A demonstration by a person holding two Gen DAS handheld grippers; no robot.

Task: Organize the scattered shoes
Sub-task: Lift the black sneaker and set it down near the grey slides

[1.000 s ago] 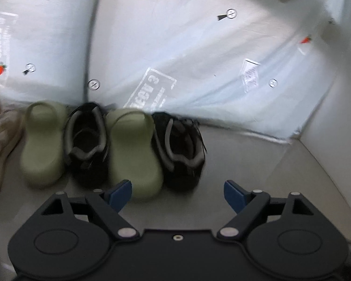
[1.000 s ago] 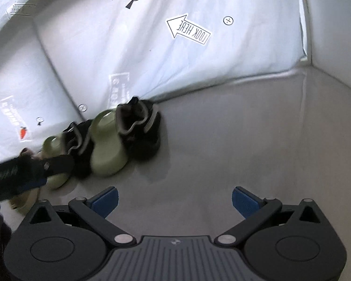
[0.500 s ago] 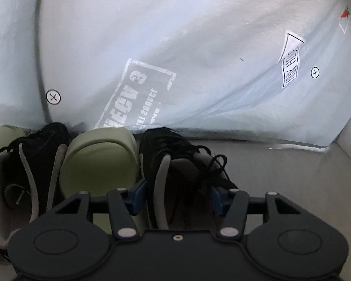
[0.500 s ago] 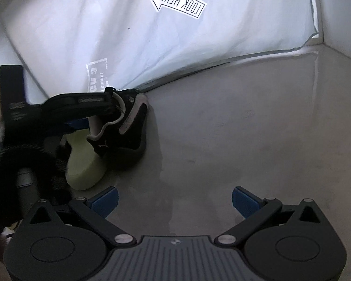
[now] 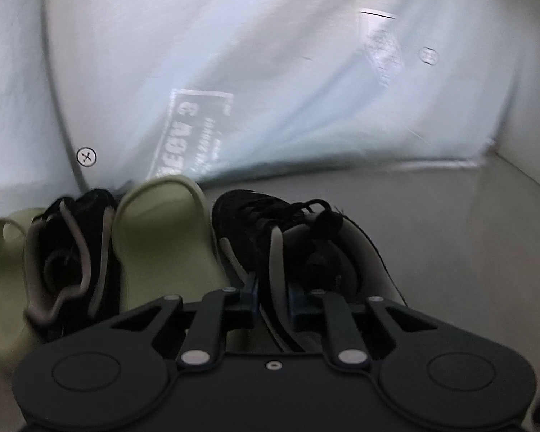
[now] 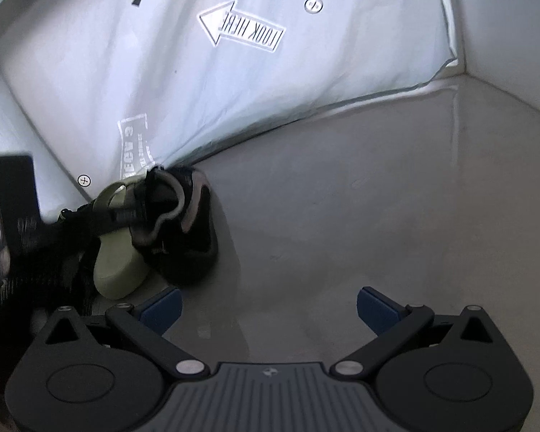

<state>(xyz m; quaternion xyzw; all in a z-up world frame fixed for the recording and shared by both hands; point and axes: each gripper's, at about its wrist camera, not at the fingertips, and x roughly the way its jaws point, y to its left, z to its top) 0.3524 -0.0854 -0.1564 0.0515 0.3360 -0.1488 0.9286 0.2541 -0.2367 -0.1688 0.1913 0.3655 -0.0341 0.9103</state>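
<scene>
Shoes stand in a row against the white sheet: a green slide (image 5: 0, 252), a black sneaker (image 5: 72, 252), a second green slide (image 5: 165, 237) and, at the right end, another black sneaker (image 5: 298, 237). My left gripper (image 5: 271, 291) is shut on the left collar wall of this right-hand sneaker, one blue pad inside the shoe and one outside. In the right wrist view the same sneaker (image 6: 190, 237) and slide (image 6: 117, 266) show at the left, with the left gripper (image 6: 140, 212) reaching in over them. My right gripper (image 6: 266, 306) hangs open over bare grey floor, nothing between its fingers.
A white sheet (image 6: 234, 100) with a stamp print and an arrow sticker (image 6: 241, 27) forms the back wall. It meets a side wall at the right corner (image 6: 457, 68). Bare grey floor (image 6: 378, 198) stretches right of the sneaker.
My left gripper moved in and down over the right-hand black sneaker, and its jaws went from wide open to shut on the collar. My right gripper drifted closer to the shoes, still open.
</scene>
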